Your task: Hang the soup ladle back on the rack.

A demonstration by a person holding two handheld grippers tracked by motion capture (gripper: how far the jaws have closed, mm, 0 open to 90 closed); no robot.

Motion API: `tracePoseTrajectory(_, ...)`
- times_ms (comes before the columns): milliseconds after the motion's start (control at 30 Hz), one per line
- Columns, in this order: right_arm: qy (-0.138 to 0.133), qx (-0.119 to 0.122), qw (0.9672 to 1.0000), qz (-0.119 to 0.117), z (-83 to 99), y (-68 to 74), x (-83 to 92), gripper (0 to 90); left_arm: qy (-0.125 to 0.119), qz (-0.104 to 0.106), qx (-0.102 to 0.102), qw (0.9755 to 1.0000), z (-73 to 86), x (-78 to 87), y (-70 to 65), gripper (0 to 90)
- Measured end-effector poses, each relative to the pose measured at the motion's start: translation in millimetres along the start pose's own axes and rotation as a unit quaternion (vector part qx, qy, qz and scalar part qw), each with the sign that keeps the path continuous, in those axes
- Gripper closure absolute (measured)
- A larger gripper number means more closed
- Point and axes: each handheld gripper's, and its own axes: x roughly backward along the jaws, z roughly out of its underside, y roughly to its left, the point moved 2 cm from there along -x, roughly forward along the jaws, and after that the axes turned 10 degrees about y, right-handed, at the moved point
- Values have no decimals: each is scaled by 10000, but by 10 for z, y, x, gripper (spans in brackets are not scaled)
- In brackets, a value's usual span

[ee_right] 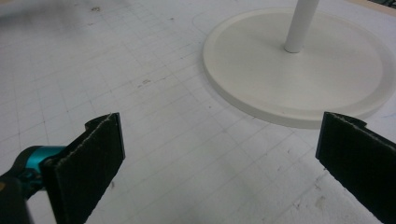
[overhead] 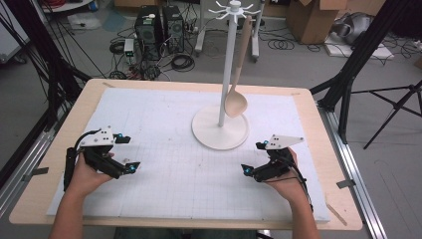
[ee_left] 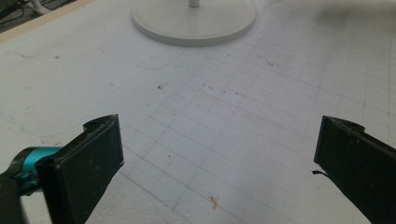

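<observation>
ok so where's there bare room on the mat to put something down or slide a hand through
Most of the white mat is bare: the whole stretch between the left gripper and the right gripper, and the far left area beside the stand's round base. The one crowded spot is at the stand, where the wooden spoon hangs low over the base.

No writing, label, brand, number or sign can be read anywhere. The white mat (overhead: 164, 149) on the surface bears only a faint printed grid of plain lines, with no figures along them. The cardboard boxes (overhead: 311, 17) on the floor at about one o'clock and the dark computer towers (overhead: 149, 30) at eleven o'clock show no legible marking.
</observation>
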Motion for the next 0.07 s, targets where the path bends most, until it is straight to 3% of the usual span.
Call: tracePoseTrajectory(67, 12, 17, 10000, -5, -5, 4, -11, 3, 1, -7, 5, 10000, 2, 1, 0, 17)
